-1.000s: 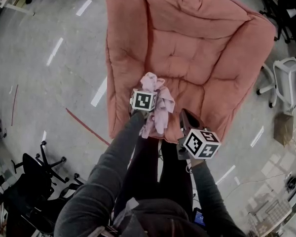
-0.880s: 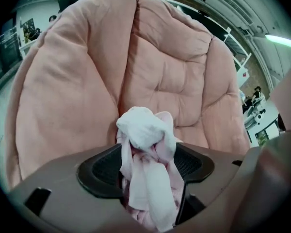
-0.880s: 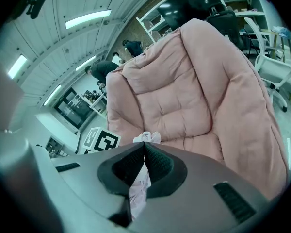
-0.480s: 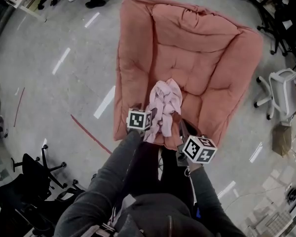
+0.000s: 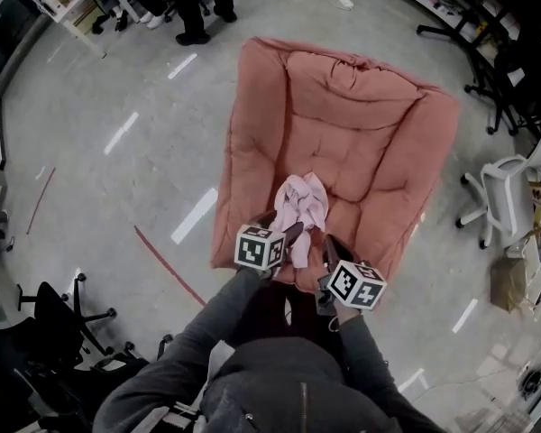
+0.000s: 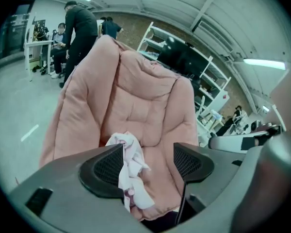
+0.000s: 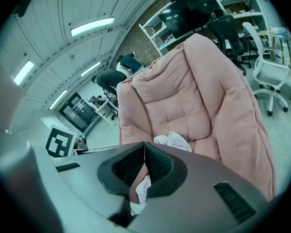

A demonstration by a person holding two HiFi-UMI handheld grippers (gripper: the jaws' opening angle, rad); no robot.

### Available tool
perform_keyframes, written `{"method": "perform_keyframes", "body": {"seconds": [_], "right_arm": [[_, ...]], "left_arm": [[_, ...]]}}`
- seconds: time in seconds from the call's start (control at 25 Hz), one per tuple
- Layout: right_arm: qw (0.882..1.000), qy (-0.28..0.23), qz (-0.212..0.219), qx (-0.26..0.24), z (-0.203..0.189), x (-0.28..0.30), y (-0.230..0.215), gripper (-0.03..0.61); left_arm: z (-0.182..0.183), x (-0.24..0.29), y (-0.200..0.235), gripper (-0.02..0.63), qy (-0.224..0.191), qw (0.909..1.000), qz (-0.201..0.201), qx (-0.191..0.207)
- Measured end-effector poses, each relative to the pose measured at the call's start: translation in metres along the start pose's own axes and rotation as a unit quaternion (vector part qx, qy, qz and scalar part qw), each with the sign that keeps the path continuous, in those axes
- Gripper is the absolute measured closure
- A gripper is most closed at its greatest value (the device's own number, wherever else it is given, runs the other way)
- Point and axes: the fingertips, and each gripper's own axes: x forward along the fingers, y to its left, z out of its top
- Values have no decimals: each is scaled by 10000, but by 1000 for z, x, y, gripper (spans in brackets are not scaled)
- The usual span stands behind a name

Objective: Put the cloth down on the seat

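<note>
So the crumpled pale pink cloth [image 5: 302, 207] is lying in a heap on the big salmon-pink quilted cushion chair [image 5: 361, 124]. It's on the front part of the seat, close to the front edge. The left gripper [image 6: 148, 155] has its jaws spread wide with nothing clamped. In the left gripper view the cloth shows right by the left-hand jaw, but I can't tell if they touch. The right gripper [image 7: 144, 152] sits just short of the cloth with its jaw tips pressed together, and nothing looks pinched.
</note>
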Motion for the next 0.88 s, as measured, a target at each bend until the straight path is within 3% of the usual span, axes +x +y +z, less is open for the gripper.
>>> {"method": "perform_keyframes", "body": {"seconds": [0.2,0.36,0.56,0.68,0.88], "right_arm": [[9999,-92,61,50,10,-8,3,569],[9998,-182,113,-62,22,-12,10,569],[9977,-411,309,-431,46,-16,27,569],[9953,-628,403,-625,62,-13,36,569],[9872,-1081,466,-1077,91,-21,49,569]], "left_arm": [[22,-28,-37,294,-479,9977,-372,289],[41,-53,-62,421,-1024,9893,-741,722],[71,-81,-84,524,-1611,9763,-863,1154],[85,-93,-94,568,-1905,9689,-1013,1216],[94,-99,-106,602,-2038,9583,-1220,1588]]}}
